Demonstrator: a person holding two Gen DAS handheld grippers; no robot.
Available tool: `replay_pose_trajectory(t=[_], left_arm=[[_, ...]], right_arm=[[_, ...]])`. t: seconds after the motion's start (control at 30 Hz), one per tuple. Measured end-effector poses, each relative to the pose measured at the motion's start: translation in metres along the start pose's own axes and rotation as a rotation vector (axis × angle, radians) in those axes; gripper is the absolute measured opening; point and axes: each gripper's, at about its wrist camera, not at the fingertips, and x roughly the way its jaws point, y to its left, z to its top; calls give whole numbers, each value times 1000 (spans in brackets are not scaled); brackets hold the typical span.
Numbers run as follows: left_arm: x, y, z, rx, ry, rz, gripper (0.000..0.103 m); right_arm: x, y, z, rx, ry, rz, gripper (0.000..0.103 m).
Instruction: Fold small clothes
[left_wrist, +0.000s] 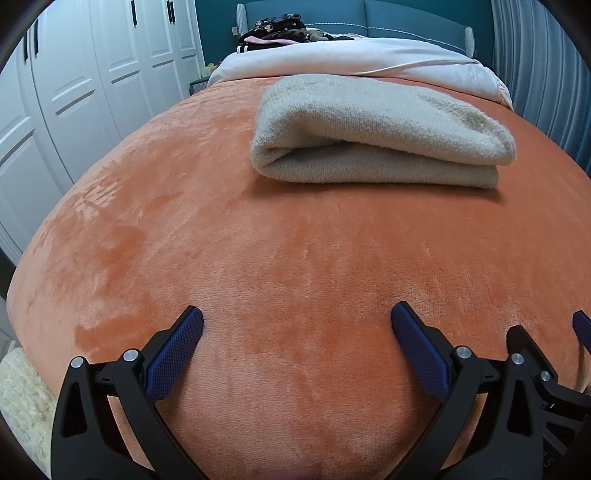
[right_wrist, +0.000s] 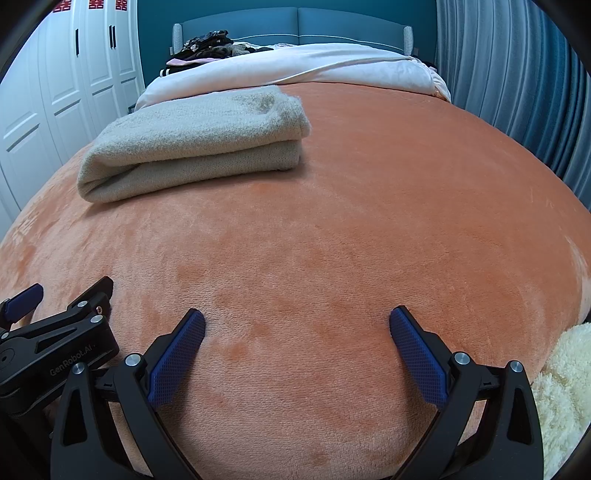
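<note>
A beige knitted garment (left_wrist: 376, 136) lies folded in a thick stack on the orange blanket (left_wrist: 258, 258); it also shows in the right wrist view (right_wrist: 195, 144), at the left. My left gripper (left_wrist: 297, 321) is open and empty, low over the blanket near the bed's front edge, well short of the garment. My right gripper (right_wrist: 297, 321) is open and empty, beside the left one. The left gripper's body (right_wrist: 55, 332) shows at the right wrist view's left edge.
A white duvet (left_wrist: 351, 59) lies beyond the blanket. A pile of dark clothes (left_wrist: 277, 31) sits by the teal headboard (left_wrist: 369, 18). White wardrobe doors (left_wrist: 74, 92) stand to the left, a curtain (right_wrist: 517, 74) to the right. A cream fluffy rug (right_wrist: 561, 391) lies below the bed.
</note>
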Motion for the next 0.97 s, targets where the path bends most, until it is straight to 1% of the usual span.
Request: replay_pose_trajectory(t=[0.1,0.17,0.6,0.97], left_arm=[[3,3,6,-14,34,-3,98],[5,3,9,-20,41,0,98],[10,4,9,-4,3,11,98],[12,7,11,-5,24,3,98]], right_arm=[[2,-1,1,20,-3,5,98],[3,0,2,27,-4,2,98],[5,4,3,22,-3,-9,98],[5,5,4,19,-4,-13,98]])
